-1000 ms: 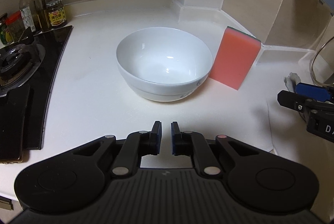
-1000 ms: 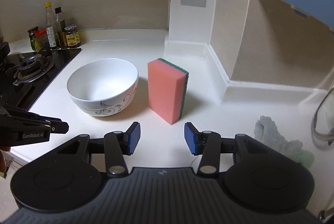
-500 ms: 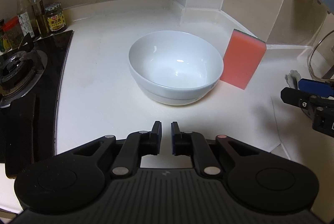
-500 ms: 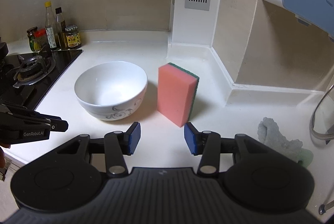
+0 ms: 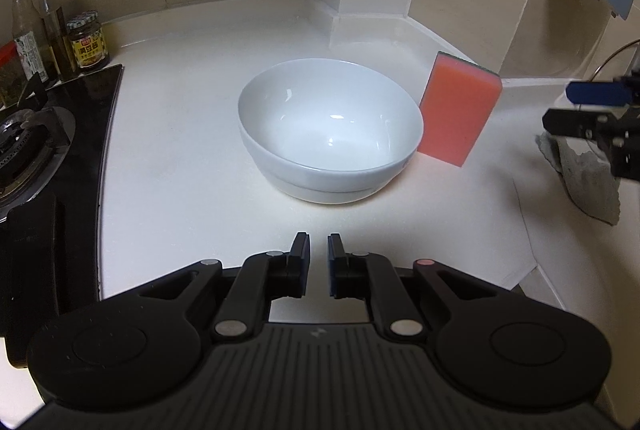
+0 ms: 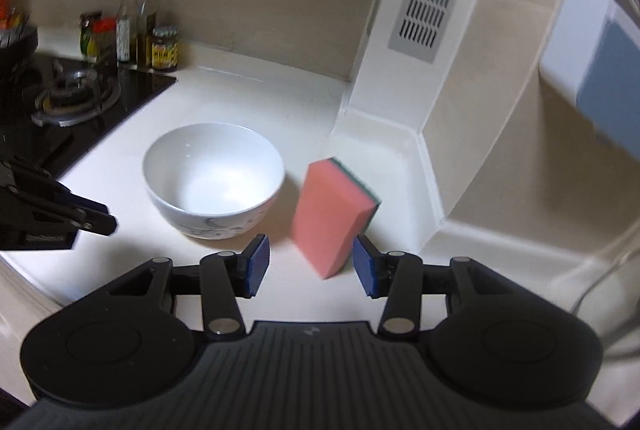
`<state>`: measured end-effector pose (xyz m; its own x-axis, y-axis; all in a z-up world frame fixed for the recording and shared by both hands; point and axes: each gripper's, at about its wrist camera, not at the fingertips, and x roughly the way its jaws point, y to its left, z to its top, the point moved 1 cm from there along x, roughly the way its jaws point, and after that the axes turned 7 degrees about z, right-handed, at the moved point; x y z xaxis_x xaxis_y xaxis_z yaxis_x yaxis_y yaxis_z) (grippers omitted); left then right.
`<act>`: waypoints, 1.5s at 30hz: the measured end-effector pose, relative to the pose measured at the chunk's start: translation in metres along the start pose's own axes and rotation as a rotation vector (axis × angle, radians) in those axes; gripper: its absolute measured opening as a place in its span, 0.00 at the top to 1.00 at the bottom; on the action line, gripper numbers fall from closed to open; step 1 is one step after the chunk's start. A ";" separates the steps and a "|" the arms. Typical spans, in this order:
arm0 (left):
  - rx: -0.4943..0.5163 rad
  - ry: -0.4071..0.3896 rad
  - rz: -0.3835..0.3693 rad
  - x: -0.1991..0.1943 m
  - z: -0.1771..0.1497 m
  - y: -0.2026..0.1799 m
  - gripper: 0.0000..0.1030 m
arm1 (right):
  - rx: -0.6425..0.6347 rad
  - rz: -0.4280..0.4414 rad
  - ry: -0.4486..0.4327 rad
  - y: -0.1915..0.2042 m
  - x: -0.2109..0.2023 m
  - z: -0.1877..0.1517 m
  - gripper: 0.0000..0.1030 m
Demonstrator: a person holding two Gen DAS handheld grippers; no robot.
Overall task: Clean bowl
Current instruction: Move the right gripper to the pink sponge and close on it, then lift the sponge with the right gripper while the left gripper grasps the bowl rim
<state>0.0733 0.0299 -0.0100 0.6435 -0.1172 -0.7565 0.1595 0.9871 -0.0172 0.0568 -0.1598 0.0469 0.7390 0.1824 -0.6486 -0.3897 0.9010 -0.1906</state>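
Note:
A white bowl [image 5: 330, 129] stands upright and empty on the white counter [image 5: 180, 169]; it also shows in the right wrist view [image 6: 214, 177]. A pink sponge with a green back [image 5: 458, 111] stands on end just right of the bowl, also in the right wrist view [image 6: 332, 216]. My left gripper [image 5: 318, 250] is nearly shut and empty, short of the bowl's near side. My right gripper [image 6: 310, 250] is open and empty, with the sponge just ahead between its fingers' line. It shows at the right edge of the left wrist view [image 5: 592, 109].
A black gas hob [image 5: 36, 133] lies at the left. Bottles and jars [image 5: 52, 37] stand behind it. A grey cloth [image 5: 588, 181] lies at the right. A white column with vents [image 6: 404, 41] rises behind the sponge. The counter's front edge is near.
My right gripper has moved forward and tilted towards the sponge, which now sits close to its fingers. My left gripper has shifted left, so the bowl sits more central. Jaw openings are unchanged.

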 end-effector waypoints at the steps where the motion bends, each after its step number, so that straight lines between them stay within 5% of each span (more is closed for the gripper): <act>1: 0.000 -0.006 0.005 0.001 0.003 -0.001 0.91 | -0.014 0.006 0.005 -0.005 0.002 0.004 0.60; 17: -0.166 -0.018 0.118 0.000 0.028 0.013 0.91 | -0.218 0.289 0.155 -0.067 0.096 0.049 0.60; 24: -0.220 0.014 0.116 -0.002 0.029 0.031 0.91 | -0.220 0.324 0.186 -0.069 0.116 0.044 0.64; 31: -0.298 0.012 0.029 0.008 0.042 0.056 0.92 | -0.211 0.273 0.182 -0.062 0.114 0.041 0.70; 35: -0.329 0.034 -0.055 0.018 0.054 0.065 0.91 | -0.159 0.147 0.048 -0.064 0.087 0.047 0.71; 40: -0.318 0.085 -0.073 0.035 0.067 0.070 0.92 | -0.126 0.175 -0.115 -0.045 0.047 0.064 0.71; 45: -0.309 0.134 -0.080 0.050 0.072 0.074 0.91 | -0.184 0.208 -0.147 -0.008 0.049 0.072 0.71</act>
<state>0.1711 0.0896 -0.0018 0.5306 -0.1999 -0.8237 -0.0420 0.9644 -0.2611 0.1357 -0.1300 0.0700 0.6993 0.4220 -0.5770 -0.6236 0.7547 -0.2038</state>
